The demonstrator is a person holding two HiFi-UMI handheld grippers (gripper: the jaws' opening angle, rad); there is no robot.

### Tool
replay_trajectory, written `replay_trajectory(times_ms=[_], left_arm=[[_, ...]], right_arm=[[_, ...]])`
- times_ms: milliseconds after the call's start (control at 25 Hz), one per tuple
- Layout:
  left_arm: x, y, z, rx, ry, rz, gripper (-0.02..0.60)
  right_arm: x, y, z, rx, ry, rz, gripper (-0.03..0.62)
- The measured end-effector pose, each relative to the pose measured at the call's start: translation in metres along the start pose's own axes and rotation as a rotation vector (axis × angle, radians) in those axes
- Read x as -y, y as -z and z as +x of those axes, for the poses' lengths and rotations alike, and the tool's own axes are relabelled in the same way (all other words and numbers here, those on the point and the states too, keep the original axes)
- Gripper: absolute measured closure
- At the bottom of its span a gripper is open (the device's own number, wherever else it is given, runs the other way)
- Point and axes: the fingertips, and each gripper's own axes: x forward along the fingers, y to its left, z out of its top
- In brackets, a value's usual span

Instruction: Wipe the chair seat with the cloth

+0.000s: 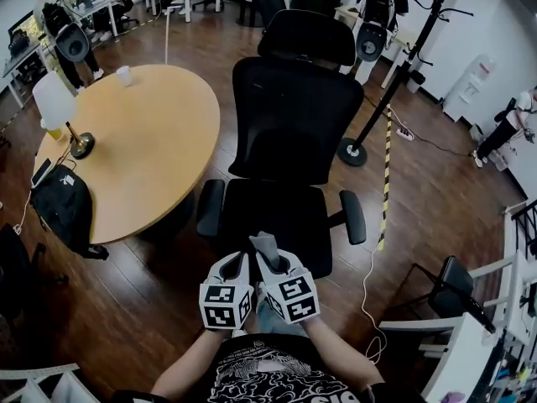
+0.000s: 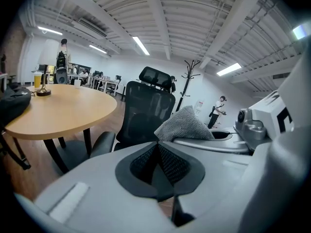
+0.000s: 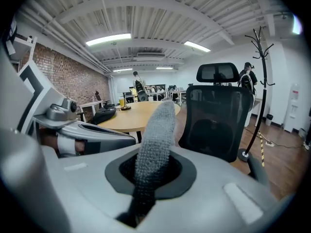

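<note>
The black mesh office chair [image 1: 285, 116] stands in front of me, its seat [image 1: 277, 212] bare. Both grippers hover side by side just before the seat's front edge. My right gripper [image 1: 263, 260] is shut on a grey cloth [image 1: 265, 245], which sticks up from its jaws as a narrow fold [image 3: 156, 130]. My left gripper [image 1: 236, 264] is to its left, shut with nothing between its black pads [image 2: 167, 164]. In the left gripper view the cloth [image 2: 184, 125] shows as a grey peak beside the chair back [image 2: 146, 110].
A round wooden table [image 1: 138, 141] stands left of the chair, with a lamp [image 1: 59, 107], a cup [image 1: 124, 75] and a black bag [image 1: 63, 208]. A coat stand [image 1: 394, 82] and a striped tape [image 1: 386, 175] are at the right. People stand far back.
</note>
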Motion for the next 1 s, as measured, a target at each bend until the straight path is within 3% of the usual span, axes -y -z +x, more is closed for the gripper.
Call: replay_trajectory(times_ms=[520,1000], left_arm=[[-0.042,-0.033,0.137,-0.068,-0.068,-0.050,0.578],[-0.081,-0.020,0.260,-0.164,-0.101,-0.127,0.578]], right_arm=[[0.102,-0.014,0.124,-0.083,-0.140,-0.100,0.579],[0.186,0.032,0.263,-0.169,-0.257,-0.192,0.579]])
